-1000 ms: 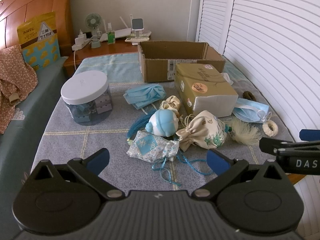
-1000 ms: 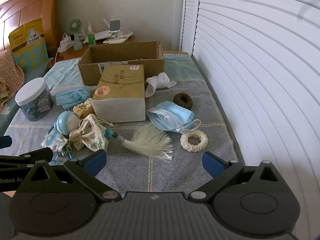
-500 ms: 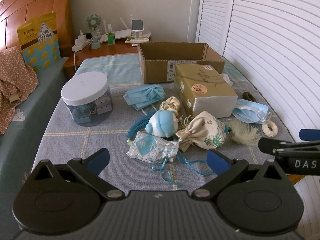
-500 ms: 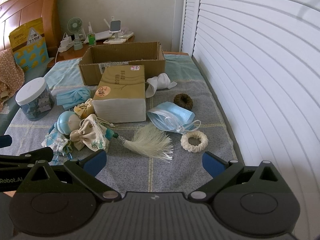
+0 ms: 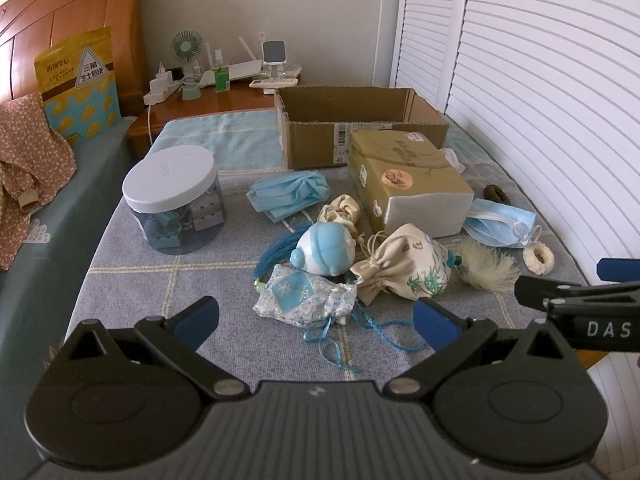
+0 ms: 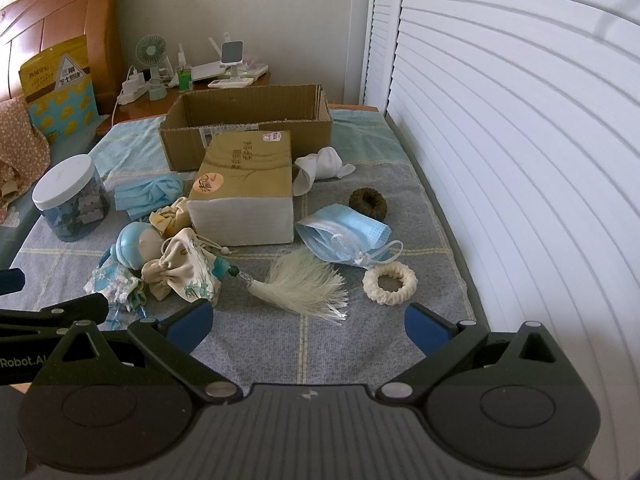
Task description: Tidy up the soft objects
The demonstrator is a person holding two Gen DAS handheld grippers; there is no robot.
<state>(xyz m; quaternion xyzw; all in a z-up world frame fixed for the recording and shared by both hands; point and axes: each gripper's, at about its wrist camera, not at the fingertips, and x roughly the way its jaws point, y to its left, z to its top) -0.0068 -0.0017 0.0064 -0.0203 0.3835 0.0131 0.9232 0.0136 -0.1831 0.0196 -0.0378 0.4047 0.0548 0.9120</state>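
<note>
Soft items lie on the grey cloth: a blue round plush (image 5: 326,249), a cream drawstring pouch (image 5: 404,269), a blue patterned pouch (image 5: 304,294), blue face masks (image 5: 290,194) (image 6: 346,236), a cream tassel (image 6: 304,284), a cream scrunchie (image 6: 390,282), a brown scrunchie (image 6: 367,202) and white cloth (image 6: 322,166). An open cardboard box (image 5: 360,128) stands behind. My left gripper (image 5: 316,318) is open and empty, near the patterned pouch. My right gripper (image 6: 308,322) is open and empty, just short of the tassel.
A tissue pack (image 5: 408,182) sits in front of the box. A lidded jar of blocks (image 5: 174,200) stands at the left. A nightstand (image 5: 208,98) with a fan and gadgets is behind. White shutters (image 6: 520,140) line the right side; a bed lies left.
Both gripper views have crept slightly; nothing on the cloth has moved and both grippers stay open.
</note>
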